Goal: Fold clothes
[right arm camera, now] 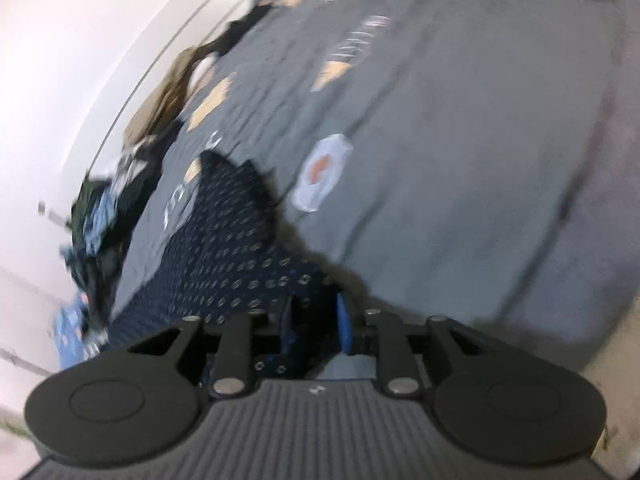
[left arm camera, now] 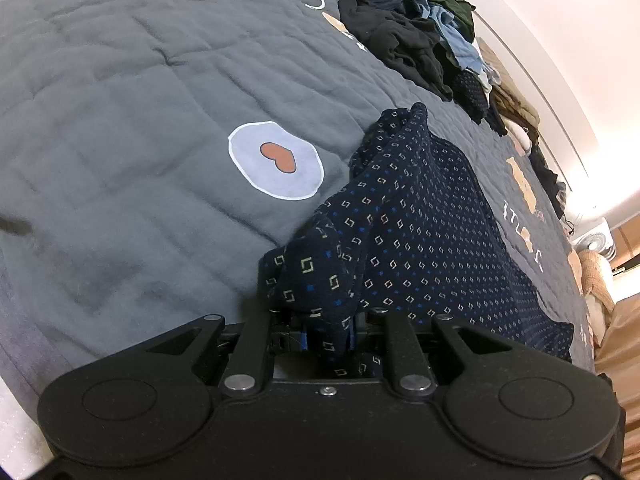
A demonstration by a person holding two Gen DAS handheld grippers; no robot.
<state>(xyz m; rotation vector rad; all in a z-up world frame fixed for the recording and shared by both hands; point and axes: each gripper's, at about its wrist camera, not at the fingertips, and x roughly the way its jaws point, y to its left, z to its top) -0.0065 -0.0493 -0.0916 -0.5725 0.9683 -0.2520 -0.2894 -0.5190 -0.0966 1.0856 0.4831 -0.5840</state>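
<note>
A navy garment point(left arm camera: 420, 220) with small square and dot print lies partly lifted on a grey quilt point(left arm camera: 120, 120). My left gripper point(left arm camera: 328, 336) is shut on a bunched fold of it, with cloth squeezed between the blue pads and hanging below them. In the blurred right wrist view the same garment point(right arm camera: 224, 240) stretches from the quilt point(right arm camera: 460, 140) up into my right gripper point(right arm camera: 314, 324). Dark printed cloth fills the space between its blue pads point(right arm camera: 344, 328), so it looks shut on the fabric.
A heap of dark and blue clothes point(left arm camera: 400, 28) sits along the far side of the bed by the wall, also in the right wrist view point(right arm camera: 92, 216). A pale oval patch with a heart point(left arm camera: 276, 160) marks the quilt beside the garment. A fan point(left arm camera: 596, 242) stands beyond the bed.
</note>
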